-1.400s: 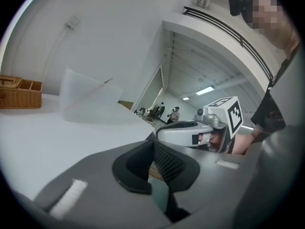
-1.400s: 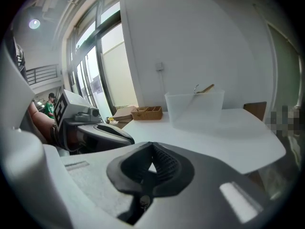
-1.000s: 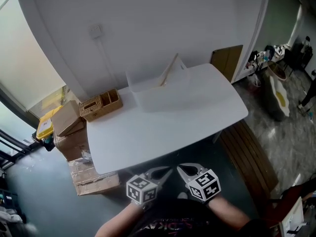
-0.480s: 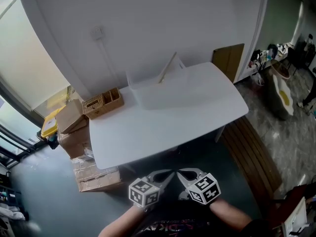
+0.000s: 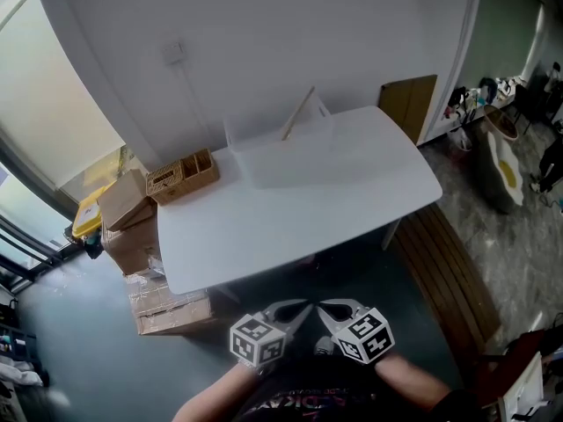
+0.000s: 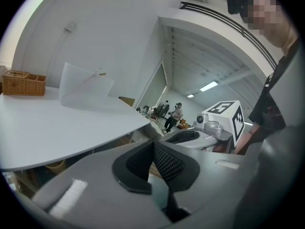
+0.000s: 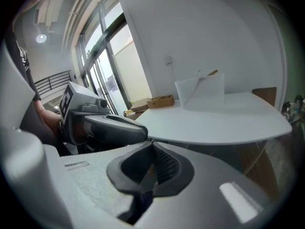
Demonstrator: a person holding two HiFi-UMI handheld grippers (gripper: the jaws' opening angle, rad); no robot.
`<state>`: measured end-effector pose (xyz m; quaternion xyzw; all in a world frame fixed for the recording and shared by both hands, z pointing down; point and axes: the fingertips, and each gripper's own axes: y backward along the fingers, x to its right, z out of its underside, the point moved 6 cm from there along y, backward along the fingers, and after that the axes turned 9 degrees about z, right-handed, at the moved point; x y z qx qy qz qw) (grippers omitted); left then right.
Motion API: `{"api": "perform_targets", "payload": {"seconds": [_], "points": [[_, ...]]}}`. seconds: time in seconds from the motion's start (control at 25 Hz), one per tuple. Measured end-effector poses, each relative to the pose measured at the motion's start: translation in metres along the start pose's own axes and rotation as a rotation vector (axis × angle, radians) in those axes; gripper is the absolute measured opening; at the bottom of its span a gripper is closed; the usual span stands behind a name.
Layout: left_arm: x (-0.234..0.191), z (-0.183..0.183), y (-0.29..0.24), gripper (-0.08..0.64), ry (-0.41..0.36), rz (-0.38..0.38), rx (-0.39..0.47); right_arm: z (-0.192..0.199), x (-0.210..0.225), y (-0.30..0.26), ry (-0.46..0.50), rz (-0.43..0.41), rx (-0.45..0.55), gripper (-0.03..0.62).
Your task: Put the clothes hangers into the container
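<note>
A clear plastic container point(image 5: 283, 152) stands at the back of the white table point(image 5: 290, 218), with a wooden clothes hanger point(image 5: 298, 113) leaning out of it. The container point(image 7: 200, 92) and hanger point(image 7: 208, 73) also show in the right gripper view, and the container point(image 6: 86, 87) in the left gripper view. Both grippers hang side by side below the table's near edge, close to the person's body. My left gripper point(image 5: 297, 307) is shut with nothing in it, and my right gripper point(image 5: 326, 305) is shut and empty too. Their tips nearly meet.
A wicker basket point(image 5: 182, 177) sits on the table's left back corner. Cardboard boxes point(image 5: 132, 227) are stacked on the floor at the left. A wooden bench point(image 5: 449, 280) runs along the right of the table. The white wall is just behind the container.
The view has shifted slightly; the grippers sit a little lower in the picture than a second ago. Both stay shut and empty.
</note>
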<state>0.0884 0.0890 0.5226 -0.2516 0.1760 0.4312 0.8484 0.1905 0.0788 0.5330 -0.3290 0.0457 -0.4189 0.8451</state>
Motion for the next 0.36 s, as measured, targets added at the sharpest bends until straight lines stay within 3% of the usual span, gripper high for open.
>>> {"api": "perform_targets", "payload": {"seconds": [0.36], "points": [[0.004,0.0,-0.013,0.005,-0.002,0.025,-0.011,0.006,0.009,0.006,-0.017,0.016,0.0,0.002]]}}
